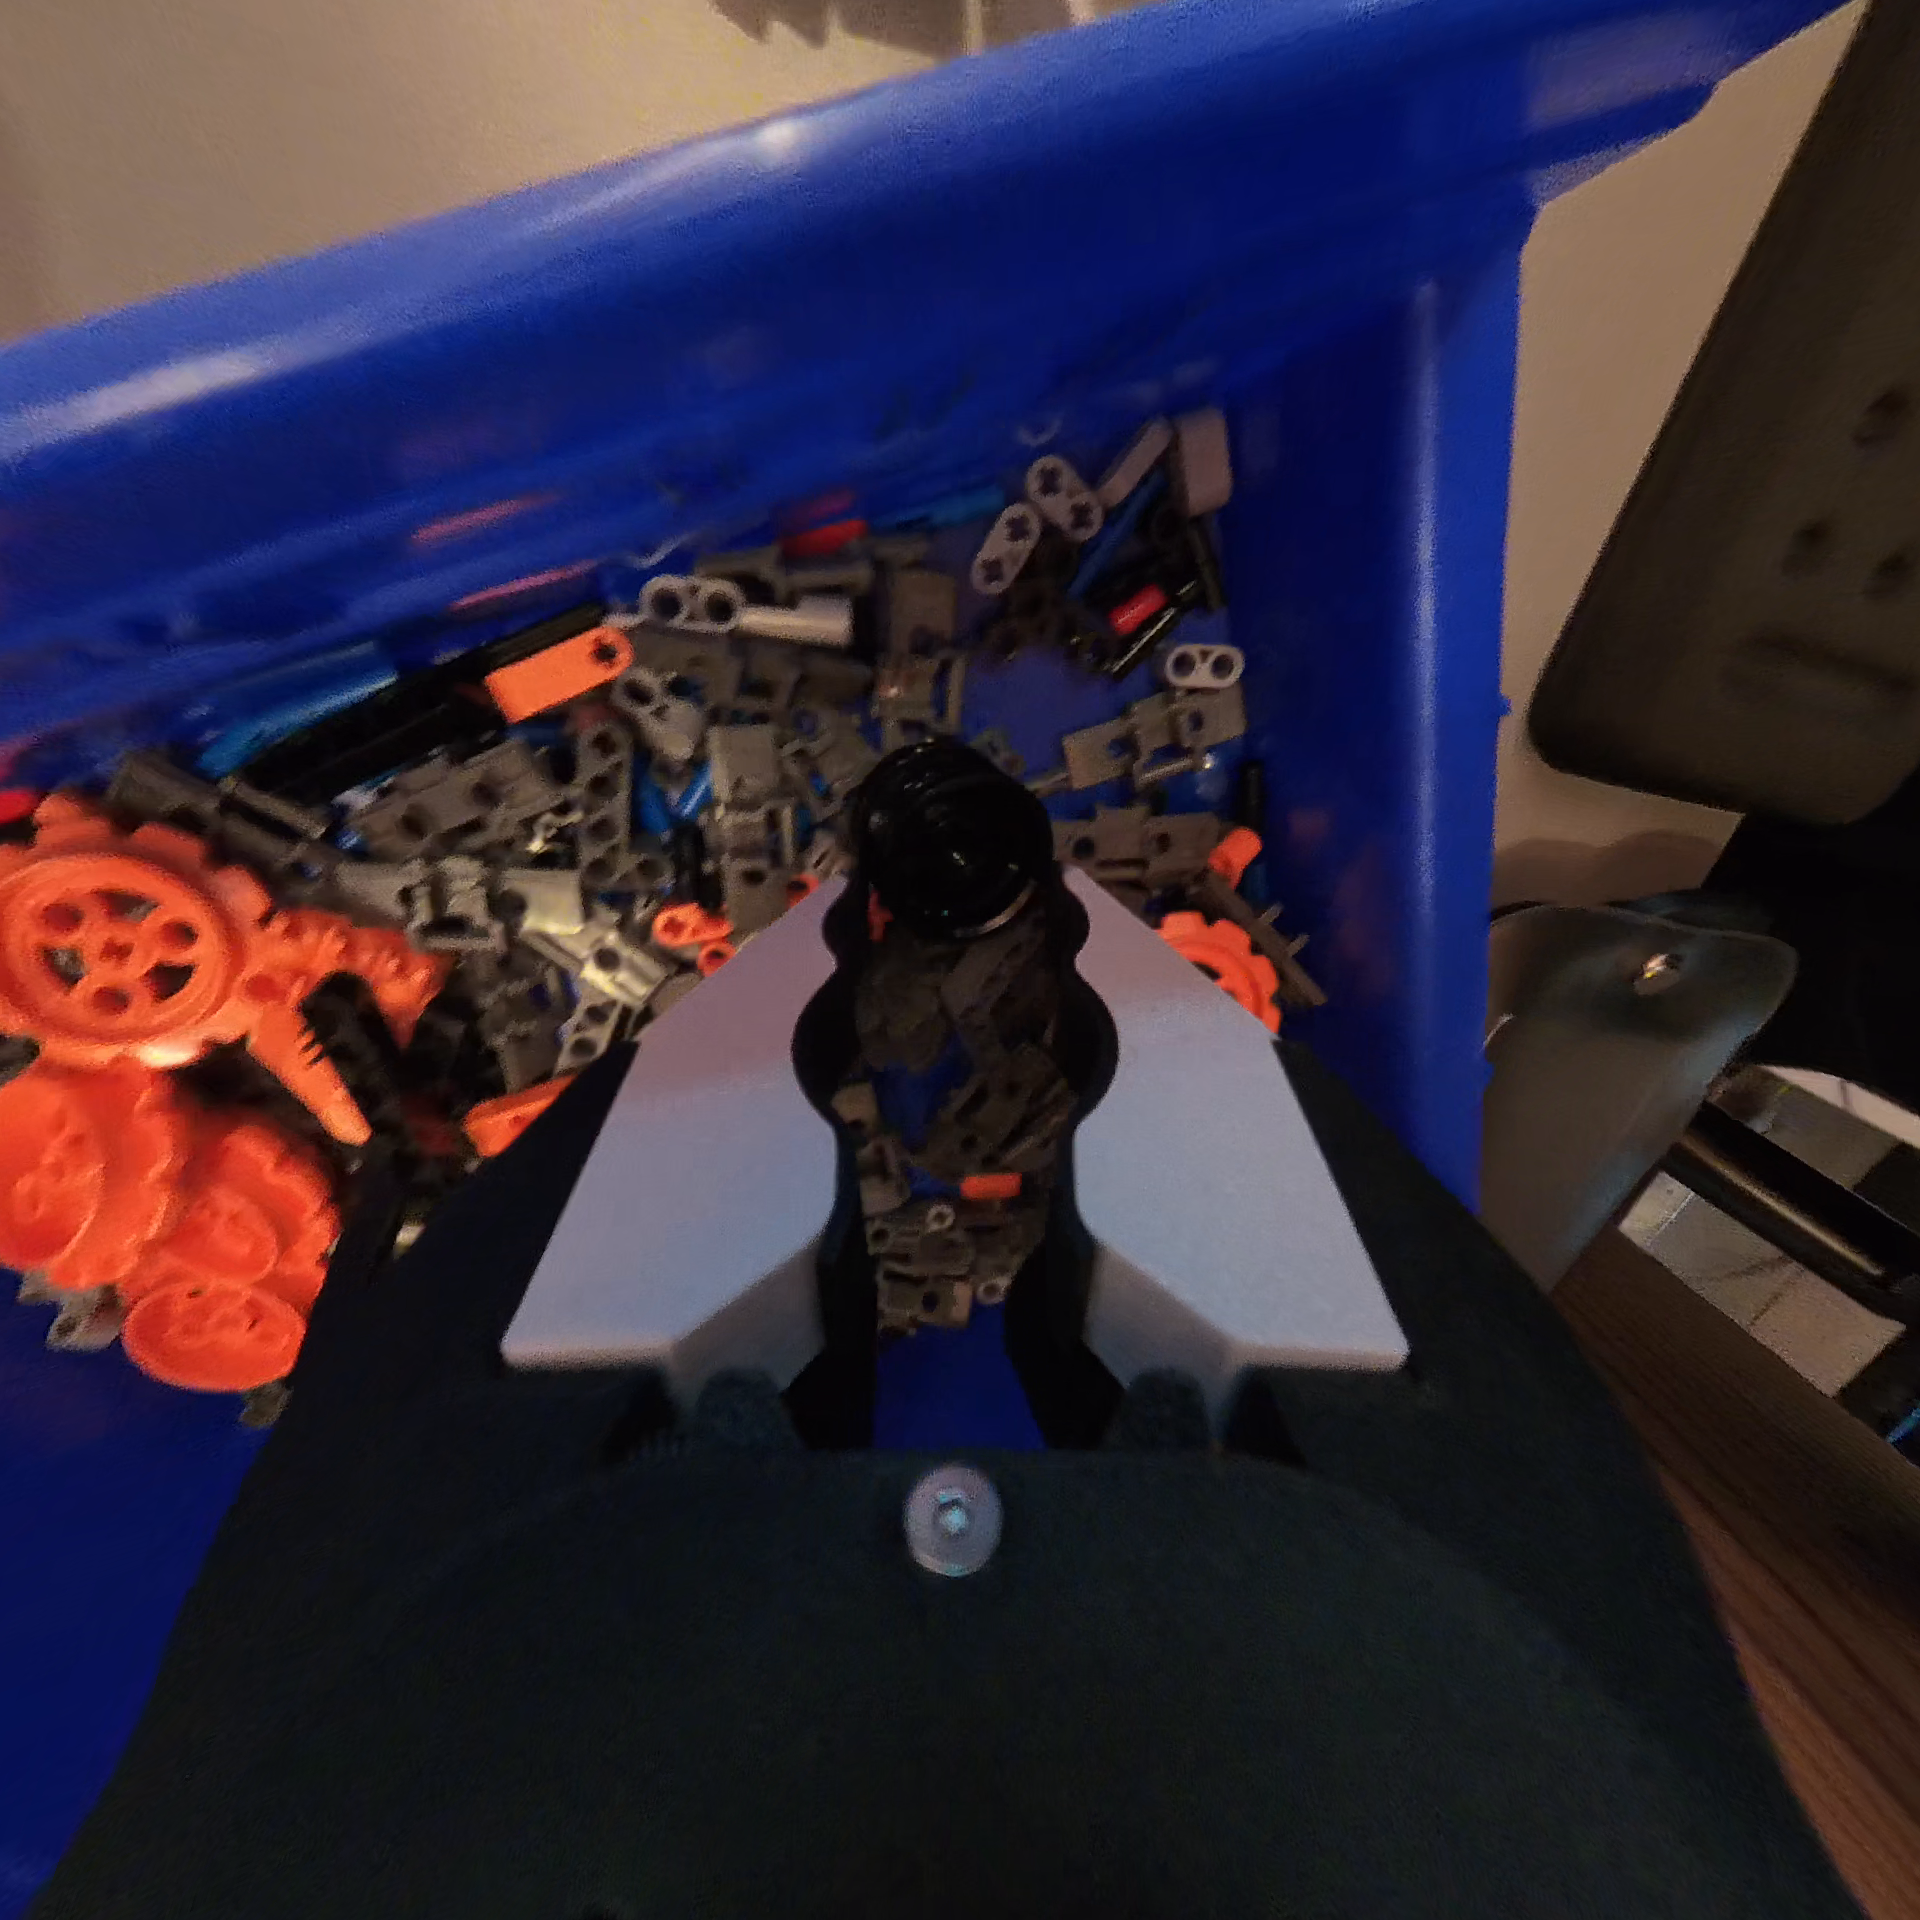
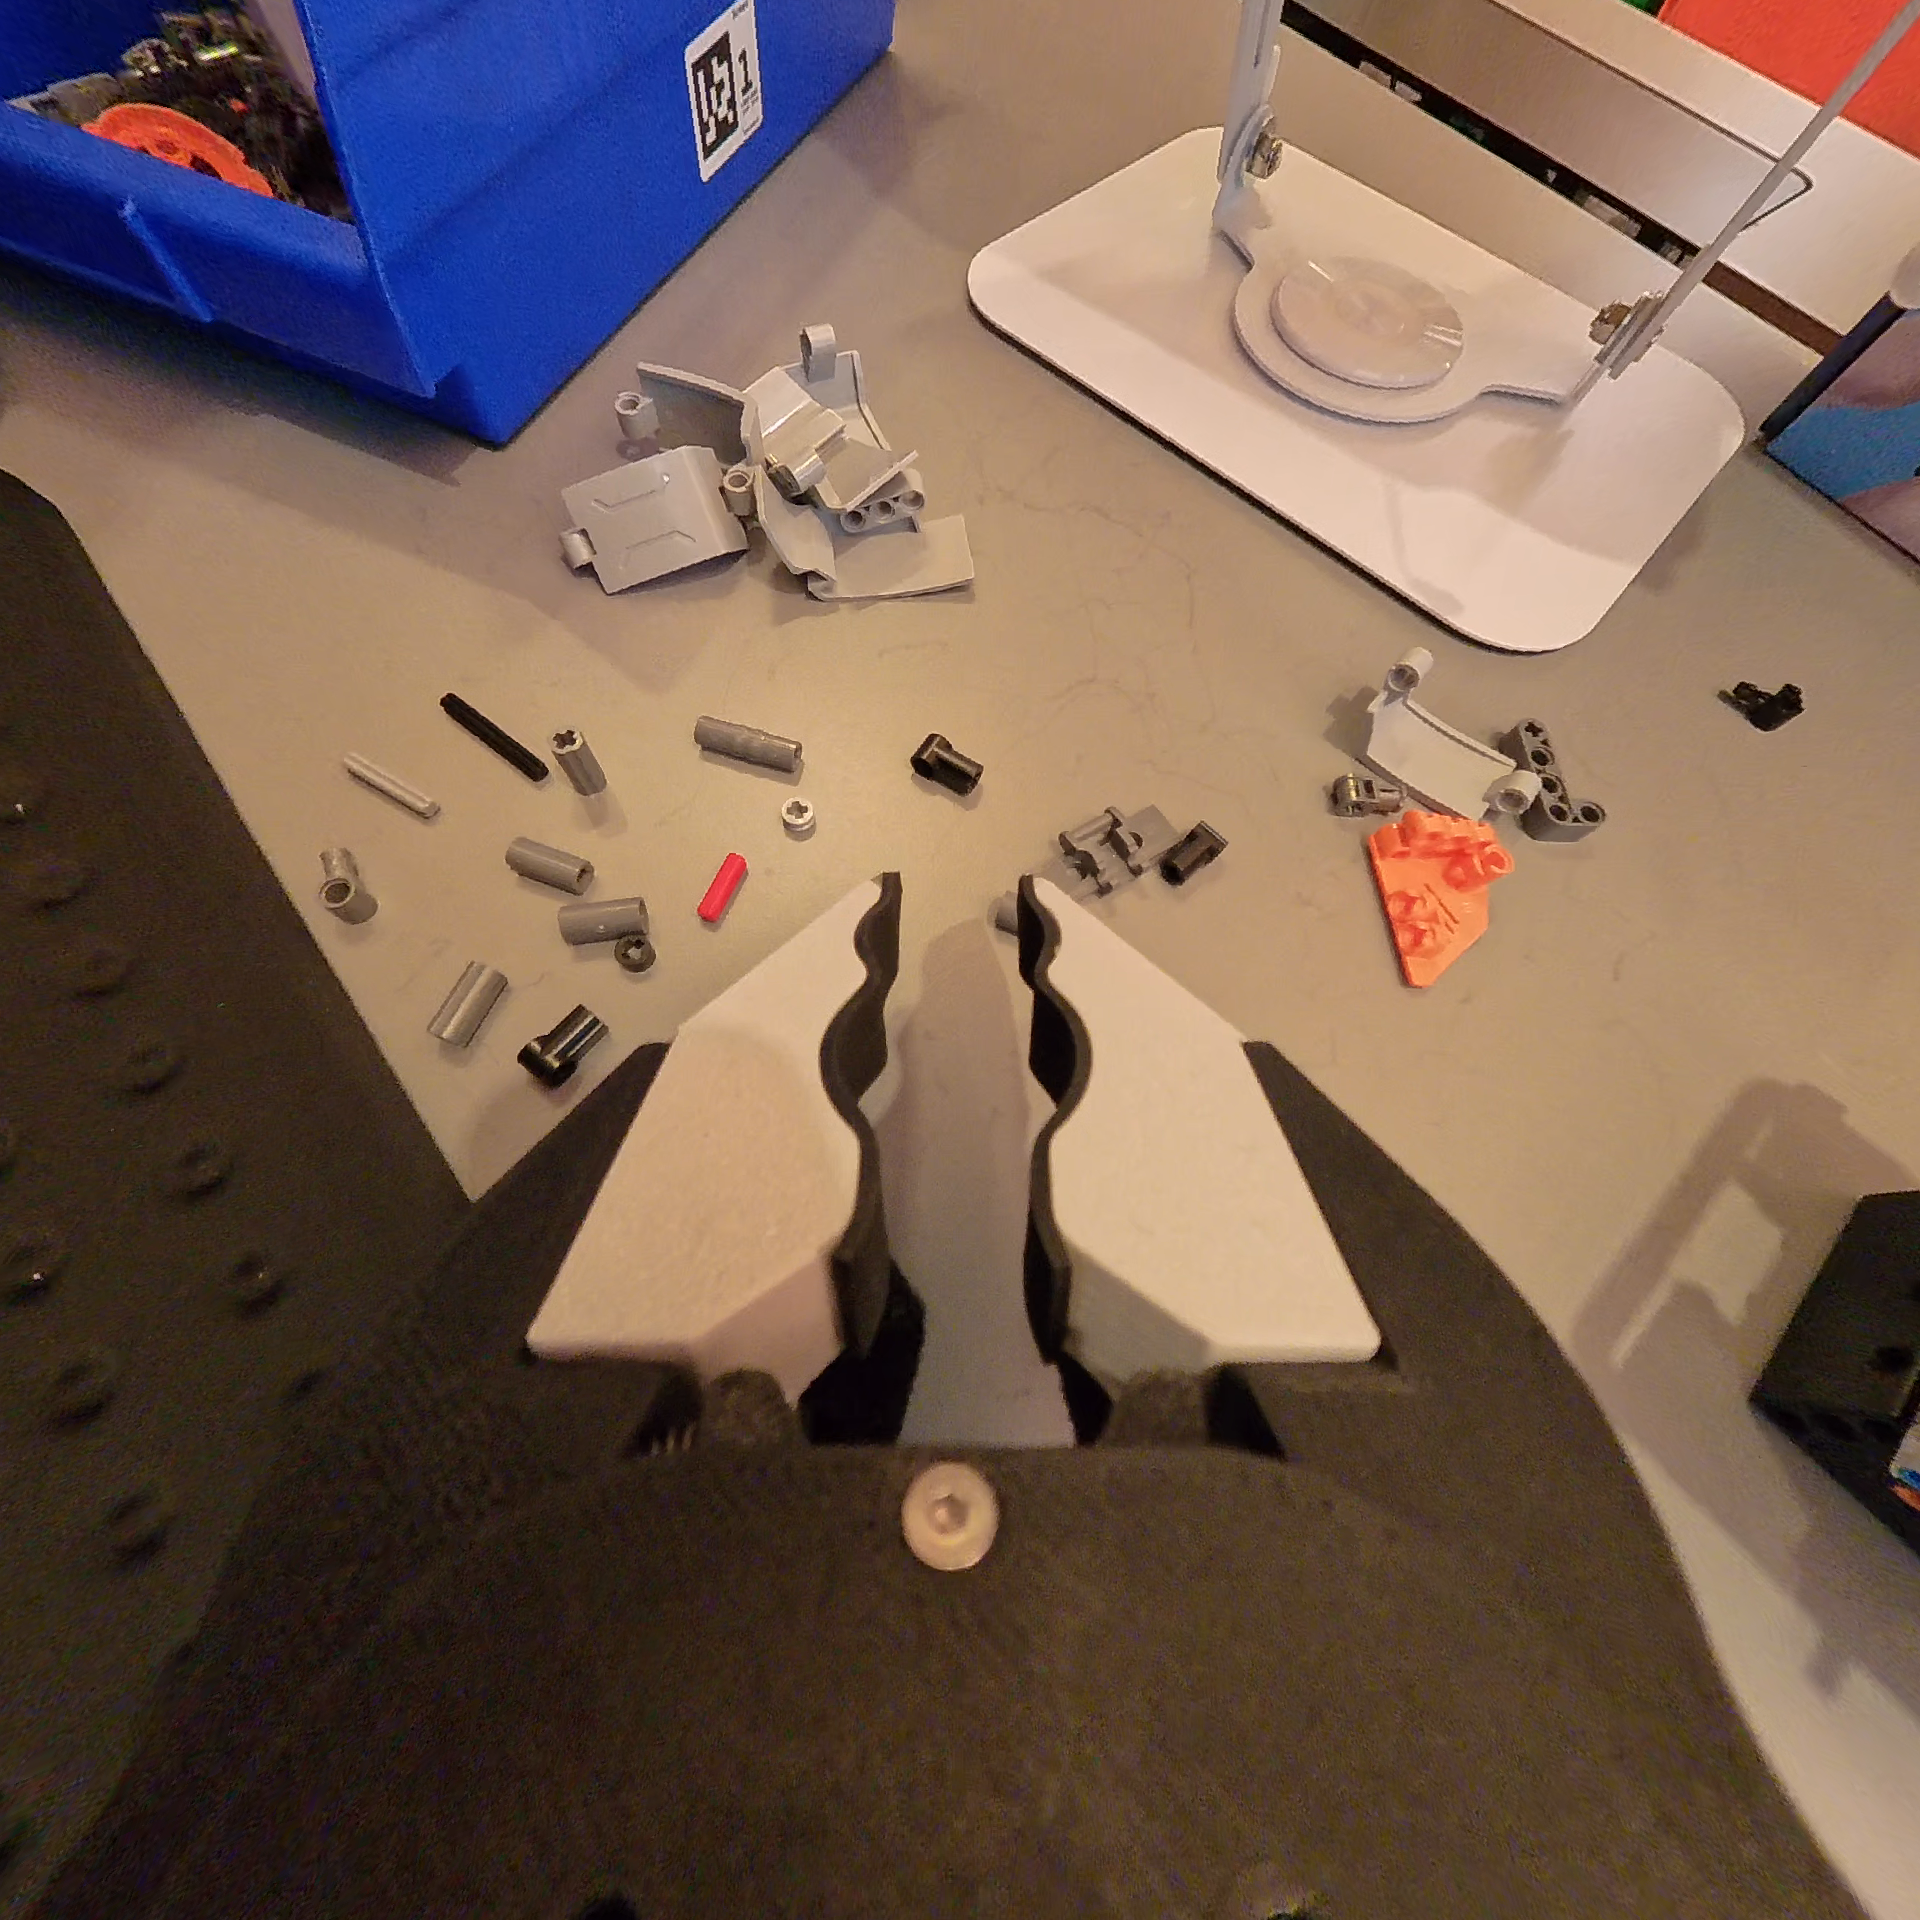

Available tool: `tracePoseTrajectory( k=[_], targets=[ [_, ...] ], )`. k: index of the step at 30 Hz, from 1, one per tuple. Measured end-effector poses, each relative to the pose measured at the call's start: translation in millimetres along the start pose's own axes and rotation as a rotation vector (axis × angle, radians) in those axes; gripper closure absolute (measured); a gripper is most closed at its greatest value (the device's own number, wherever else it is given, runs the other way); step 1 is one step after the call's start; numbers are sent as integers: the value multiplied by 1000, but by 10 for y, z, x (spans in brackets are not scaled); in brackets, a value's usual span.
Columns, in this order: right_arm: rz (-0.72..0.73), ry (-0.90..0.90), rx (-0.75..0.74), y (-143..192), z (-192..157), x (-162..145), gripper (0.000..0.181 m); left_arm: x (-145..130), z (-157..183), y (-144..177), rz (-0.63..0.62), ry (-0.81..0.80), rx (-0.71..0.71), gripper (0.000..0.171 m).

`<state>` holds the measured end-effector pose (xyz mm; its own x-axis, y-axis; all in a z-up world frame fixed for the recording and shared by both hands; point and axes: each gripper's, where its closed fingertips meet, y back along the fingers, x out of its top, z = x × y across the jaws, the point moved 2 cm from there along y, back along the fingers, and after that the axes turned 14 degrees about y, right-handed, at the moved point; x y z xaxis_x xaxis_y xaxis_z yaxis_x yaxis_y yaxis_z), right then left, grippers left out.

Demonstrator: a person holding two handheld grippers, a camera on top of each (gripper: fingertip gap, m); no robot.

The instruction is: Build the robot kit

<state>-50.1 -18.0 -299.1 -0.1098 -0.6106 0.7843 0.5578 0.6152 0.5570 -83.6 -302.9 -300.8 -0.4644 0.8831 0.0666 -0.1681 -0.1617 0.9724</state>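
Black coil spring [image 1: 951, 847] sits pinched at our left gripper [image 1: 951, 904] tips, above the blue bin [image 1: 727, 364]; our right gripper [image 2: 958, 904] hangs open and empty over the tabletop [image 2: 1143, 582].

Grey table [image 2: 1143, 540] (bin [image 2: 499, 260], bricks [image 2: 769, 488]).

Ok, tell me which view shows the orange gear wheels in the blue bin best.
The left wrist view: the orange gear wheels lie close and large inside the blue bin. The right wrist view shows only one orange wheel edge, far off.
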Motion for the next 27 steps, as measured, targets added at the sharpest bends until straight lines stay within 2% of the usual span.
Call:
tracePoseTrajectory(
  k=[6,12,16,21,27],
  targets=[
    [-2,-1,0,-2,1,-4,161,-160,-428,275,-5,86,94,139],
    [-5,-1,1,-4,1,-7,161,-374,-796,364,-25,182,165,138],
    [-6,-2,-1,-4,2,-9,161,-499,-920,394,-61,299,199,117],
    [-9,-1,1,-9,-1,-14,161,-300,-606,410,-31,155,162,123],
    [-8,-2,0,-7,1,-14,161,-224,-252,131,-80,52,40,127]
  ],
)
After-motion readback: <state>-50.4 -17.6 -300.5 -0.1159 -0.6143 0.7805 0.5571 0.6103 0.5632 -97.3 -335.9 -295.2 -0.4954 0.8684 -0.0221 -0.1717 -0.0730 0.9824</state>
